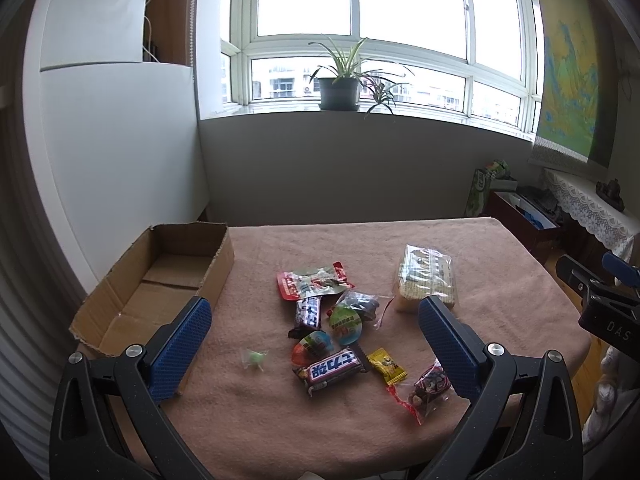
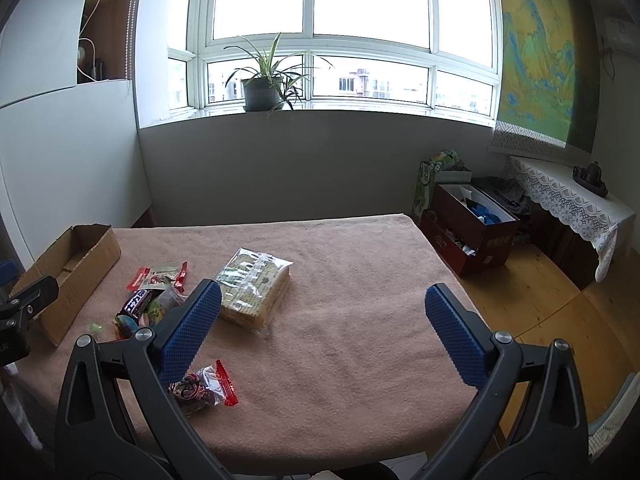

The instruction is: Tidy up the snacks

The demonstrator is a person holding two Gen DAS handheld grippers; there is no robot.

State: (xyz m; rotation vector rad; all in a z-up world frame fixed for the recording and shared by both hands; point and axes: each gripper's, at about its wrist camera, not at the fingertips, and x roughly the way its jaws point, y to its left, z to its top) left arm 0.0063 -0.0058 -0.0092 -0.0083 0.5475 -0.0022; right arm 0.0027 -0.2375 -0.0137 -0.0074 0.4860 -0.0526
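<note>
Both grippers hover spread wide and empty above the near edge of the pink towel-covered table [image 2: 360, 280]: the left gripper [image 1: 316, 340] over the snack pile, the right gripper [image 2: 324, 320] over bare cloth toward the right edge. The open brown cardboard box [image 1: 160, 276] sits at the left edge. Small wrapped snacks [image 1: 332, 328] cluster mid-table; the clear-wrapped cracker pack [image 2: 254, 288] lies just right of them, and a red-edged clear packet [image 2: 204, 386] is near the front edge.
</note>
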